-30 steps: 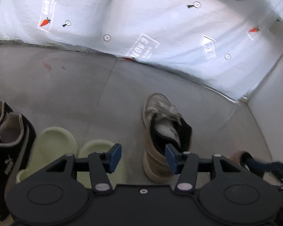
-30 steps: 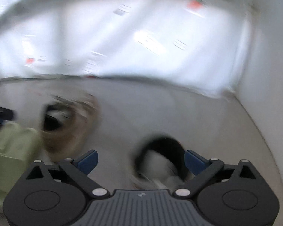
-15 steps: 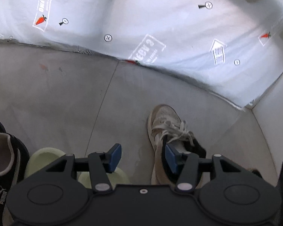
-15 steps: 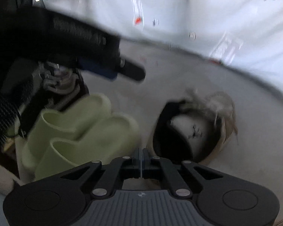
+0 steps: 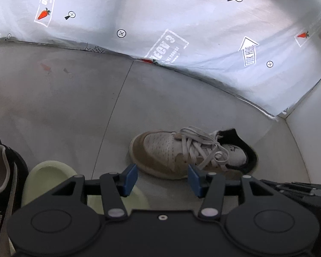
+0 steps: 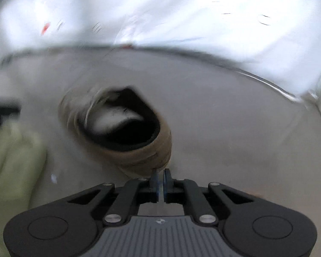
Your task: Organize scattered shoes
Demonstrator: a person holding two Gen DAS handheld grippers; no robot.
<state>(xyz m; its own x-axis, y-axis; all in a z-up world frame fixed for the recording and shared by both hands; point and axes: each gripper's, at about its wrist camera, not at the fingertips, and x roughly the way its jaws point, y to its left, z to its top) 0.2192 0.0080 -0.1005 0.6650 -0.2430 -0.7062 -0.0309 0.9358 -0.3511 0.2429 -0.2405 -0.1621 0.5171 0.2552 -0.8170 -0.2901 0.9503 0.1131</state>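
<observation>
Currently, the left gripper (image 5: 162, 178) stands half spread and empty above the green slides (image 5: 49, 177); the tan sneaker (image 5: 190, 152) lies just beyond. Its heel touches the right gripper (image 6: 160, 176), pressed together: nudge gently, keeping it parallel to the slides.

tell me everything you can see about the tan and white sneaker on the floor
The sneaker is a low lace-up shoe with a white perforated upper, tan suede-like toe and heel panels, loose off-white laces, a pale sole and a black lined collar around a white insole. It sits upright on its sole on the grey floor, toe pointing left in the left wrist view. The shut right tongs sit at its heel; actual contact is unclear.
</observation>
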